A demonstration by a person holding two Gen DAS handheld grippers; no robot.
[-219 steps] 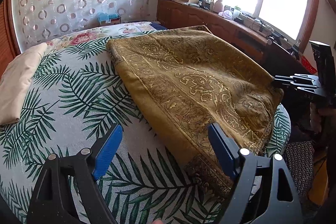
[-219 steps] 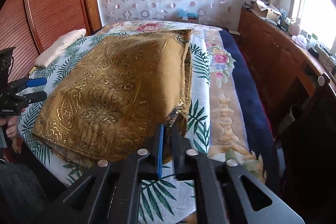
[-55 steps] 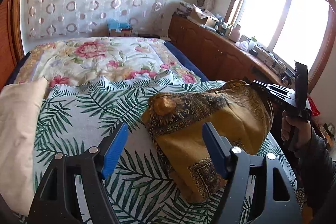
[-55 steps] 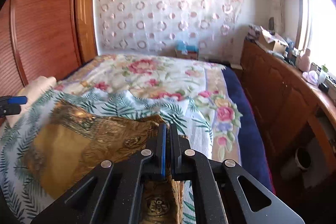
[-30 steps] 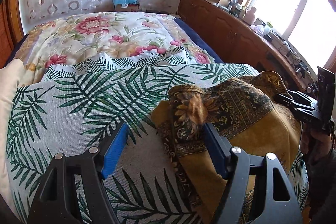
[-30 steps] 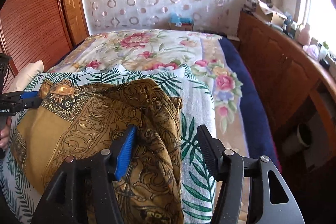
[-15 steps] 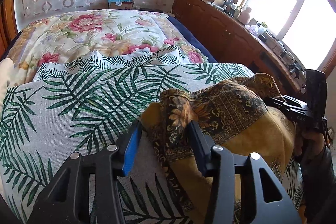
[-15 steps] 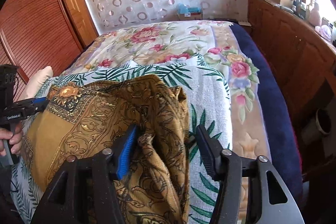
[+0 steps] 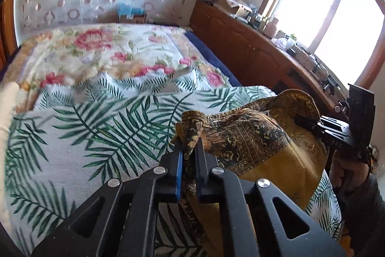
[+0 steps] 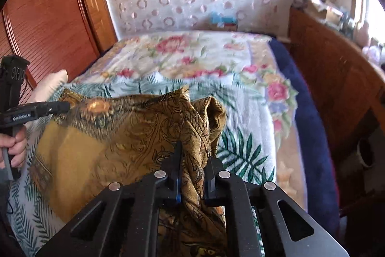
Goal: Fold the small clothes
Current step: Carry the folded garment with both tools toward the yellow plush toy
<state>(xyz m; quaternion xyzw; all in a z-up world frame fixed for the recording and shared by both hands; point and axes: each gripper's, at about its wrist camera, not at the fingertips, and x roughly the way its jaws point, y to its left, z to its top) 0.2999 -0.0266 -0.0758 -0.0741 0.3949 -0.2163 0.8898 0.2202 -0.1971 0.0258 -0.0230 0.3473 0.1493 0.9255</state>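
Note:
A gold and brown patterned cloth [image 9: 259,148] lies bunched on the palm-leaf bedspread [image 9: 96,131]. My left gripper [image 9: 189,148] is shut on the cloth's near left corner, which sticks up between the blue pads. My right gripper [image 10: 192,155] is shut on a thick bunched fold of the same cloth [image 10: 120,136] at its right end. The cloth spans between the two grippers. The right gripper also shows in the left wrist view [image 9: 336,131], and the left gripper in the right wrist view [image 10: 60,107].
A floral quilt [image 9: 108,52] covers the far half of the bed, with a blue blanket edge [image 10: 312,136] on the right. A wooden cabinet [image 9: 252,52] with clutter runs under the window. A cream pillow [image 10: 50,83] lies by the wooden wardrobe [image 10: 48,16].
Both grippers, open around the cloth half a second ago, have closed on it. The cloth's corners are now lifted slightly and drawn taut between them.

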